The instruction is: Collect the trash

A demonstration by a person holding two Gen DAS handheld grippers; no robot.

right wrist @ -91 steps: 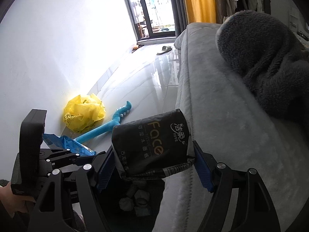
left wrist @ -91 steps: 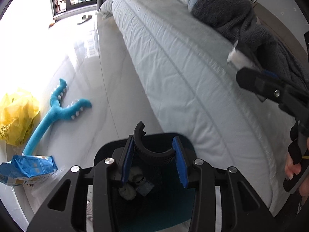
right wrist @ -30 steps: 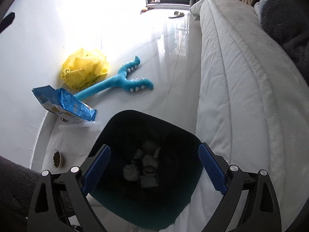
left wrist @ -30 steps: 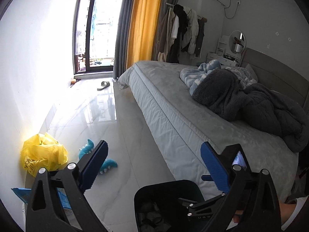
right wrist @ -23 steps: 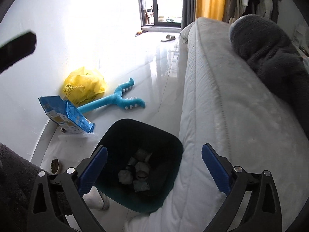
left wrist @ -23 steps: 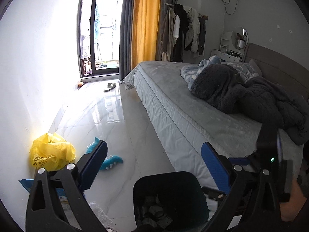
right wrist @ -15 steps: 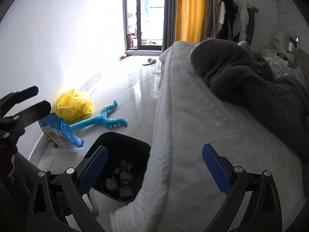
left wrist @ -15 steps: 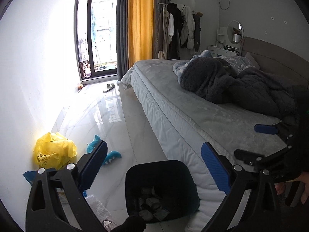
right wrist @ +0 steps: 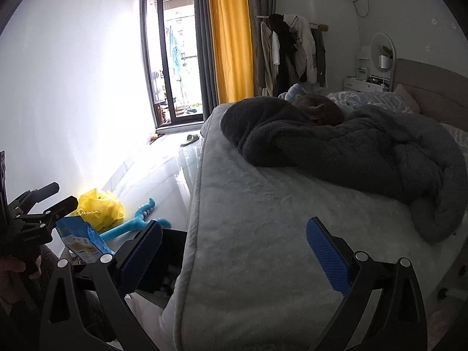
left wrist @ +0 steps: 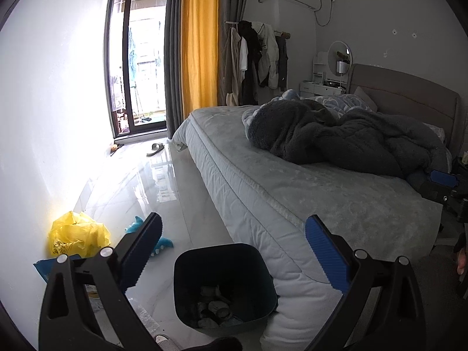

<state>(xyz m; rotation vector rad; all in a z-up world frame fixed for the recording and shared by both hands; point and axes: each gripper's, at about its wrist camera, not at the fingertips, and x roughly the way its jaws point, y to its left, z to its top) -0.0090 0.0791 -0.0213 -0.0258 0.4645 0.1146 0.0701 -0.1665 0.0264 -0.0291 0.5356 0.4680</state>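
Observation:
A dark bin (left wrist: 225, 285) stands on the floor against the bed's corner, with crumpled trash in its bottom; its rim also shows in the right wrist view (right wrist: 172, 242). My left gripper (left wrist: 234, 251) is open and empty, held above the bin. My right gripper (right wrist: 234, 254) is open and empty, over the bed's edge. A yellow plastic bag (left wrist: 77, 238) lies by the wall, and shows in the right wrist view (right wrist: 99, 209). A blue snack packet (right wrist: 83, 239) lies near it on the floor.
A grey bed (left wrist: 307, 193) with a dark blanket (left wrist: 336, 137) fills the right side. A blue plush toy (right wrist: 137, 222) lies on the glossy floor. A slipper (left wrist: 155, 147) lies by the balcony door. Clothes hang on a rack (left wrist: 257, 58).
Both grippers, once shut on the bin rim and a black tissue pack, are open and empty. Both have lifted and pulled back, and the views now take in the whole room.

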